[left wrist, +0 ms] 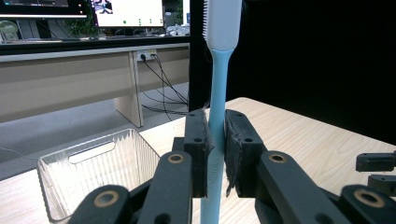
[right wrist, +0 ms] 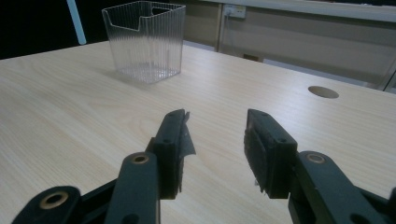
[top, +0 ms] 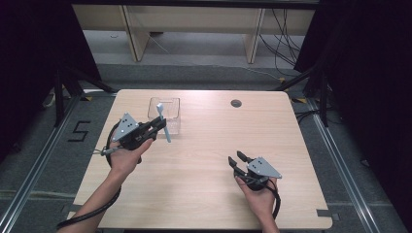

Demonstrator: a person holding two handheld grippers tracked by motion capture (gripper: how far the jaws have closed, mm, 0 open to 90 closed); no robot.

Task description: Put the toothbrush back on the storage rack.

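Observation:
My left gripper (top: 158, 123) is shut on a light blue toothbrush (top: 164, 125), just in front of a clear ribbed plastic box (top: 164, 115) at the table's back left. In the left gripper view the pads (left wrist: 196, 140) clamp the blue handle (left wrist: 215, 116), which stands upright with its white head (left wrist: 223, 23) at the top; the box (left wrist: 93, 172) sits low at the left. My right gripper (top: 236, 159) rests near the front right of the table, open, with nothing between its jaws. The right gripper view looks past its fingertips (right wrist: 215, 140) toward the box (right wrist: 144, 39).
The wooden table (top: 204, 160) has a round cable hole (top: 236, 103) at the back right. Black curtains flank both sides, and a pale desk with trailing cables stands behind the table. Bare tabletop lies between the two grippers.

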